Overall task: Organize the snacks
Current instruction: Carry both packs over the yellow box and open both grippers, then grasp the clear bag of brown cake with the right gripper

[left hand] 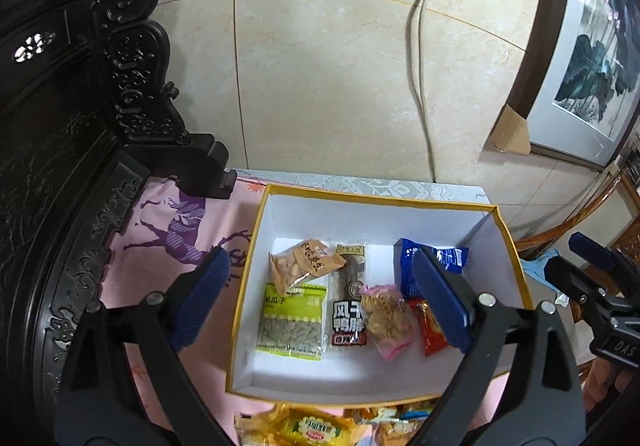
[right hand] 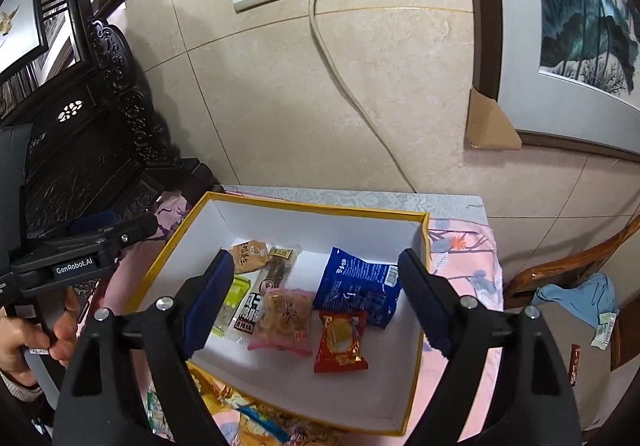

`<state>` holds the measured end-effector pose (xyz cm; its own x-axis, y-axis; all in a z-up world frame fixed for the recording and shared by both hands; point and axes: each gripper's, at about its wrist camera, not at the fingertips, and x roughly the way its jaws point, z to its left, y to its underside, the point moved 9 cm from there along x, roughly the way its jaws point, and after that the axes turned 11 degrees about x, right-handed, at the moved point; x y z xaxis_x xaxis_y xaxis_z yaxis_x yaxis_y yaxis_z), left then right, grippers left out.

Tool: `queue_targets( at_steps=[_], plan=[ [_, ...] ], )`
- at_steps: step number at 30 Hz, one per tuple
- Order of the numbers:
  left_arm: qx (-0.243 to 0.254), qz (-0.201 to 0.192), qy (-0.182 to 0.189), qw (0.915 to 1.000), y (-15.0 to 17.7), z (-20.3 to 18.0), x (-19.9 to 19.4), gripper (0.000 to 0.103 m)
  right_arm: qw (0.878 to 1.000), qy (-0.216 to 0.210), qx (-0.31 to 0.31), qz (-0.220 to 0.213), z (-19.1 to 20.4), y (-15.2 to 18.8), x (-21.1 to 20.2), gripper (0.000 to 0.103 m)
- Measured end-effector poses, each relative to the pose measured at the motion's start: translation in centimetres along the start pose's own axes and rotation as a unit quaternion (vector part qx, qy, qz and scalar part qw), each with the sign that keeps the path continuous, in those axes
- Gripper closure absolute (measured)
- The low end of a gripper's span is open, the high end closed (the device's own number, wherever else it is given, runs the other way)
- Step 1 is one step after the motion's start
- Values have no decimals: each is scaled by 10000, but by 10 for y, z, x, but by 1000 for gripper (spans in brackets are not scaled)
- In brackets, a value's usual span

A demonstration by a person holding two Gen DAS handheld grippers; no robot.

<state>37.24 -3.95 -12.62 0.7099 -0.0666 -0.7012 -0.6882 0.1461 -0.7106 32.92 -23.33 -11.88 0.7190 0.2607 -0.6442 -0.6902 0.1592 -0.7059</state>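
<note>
the left gripper [left hand: 320, 298] hangs wide open above the box [left hand: 372, 198]; six snack packets [left hand: 294, 320] lie inside.

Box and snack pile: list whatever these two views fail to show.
- Loose snack pile: cut off by the bottom edge in both wrist views and partly behind the claw arms.
- Red packet: in the left wrist view, half hidden by the left claw finger; whole in the right view.
- Green seed packet: in the right wrist view, mostly behind the right claw finger.

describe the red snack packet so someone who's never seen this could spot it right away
Find the yellow-rimmed white box on the pink cloth below the wall socket. The red packet lies nearest its front right, below the blue packet and beside the pink one. It alone is red with a gold disc.
</note>
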Motion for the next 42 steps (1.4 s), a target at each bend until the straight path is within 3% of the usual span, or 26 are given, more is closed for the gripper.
queue_targets(
  at_steps=[5,7,8,14,20,25,32,33,36,42],
  plan=[
    [104,25,-56,9999,16,-3,-21,4,9999,92,-52,50,-8,21,-20,17],
    [160,63,-81,9998,32,-3,-31,4,9999,113,-38,121,-15,40,-29,5],
    [166,95,-100,9998,38,-2,-34,4,9998,140,-33,162,-19,50,-32,5],
    [5,350,-50,9994,102,-2,-56,4,9944,506,41,930,-56,150,-41,5],
    [-37,771,8,9970,175,-4,-74,4,9838,892,124,1552,-82,228,-34,5],
    [-94,963,-193,9951,211,9,-92,4,9808,776,-63,1791,-68,247,-19,5],
    [-406,992,-611,9924,223,47,-109,4,9756,790,-445,2000,-54,259,14,5],
    [-425,987,-658,9920,224,51,-111,4,9757,734,-418,2022,-53,259,16,7],
    [-452,1018,-763,9908,227,61,-111,4,9753,336,-150,2178,-48,262,19,34],
    [-317,1292,-624,9891,244,54,-96,4,9767,133,200,2132,-51,259,4,44]
  ],
)
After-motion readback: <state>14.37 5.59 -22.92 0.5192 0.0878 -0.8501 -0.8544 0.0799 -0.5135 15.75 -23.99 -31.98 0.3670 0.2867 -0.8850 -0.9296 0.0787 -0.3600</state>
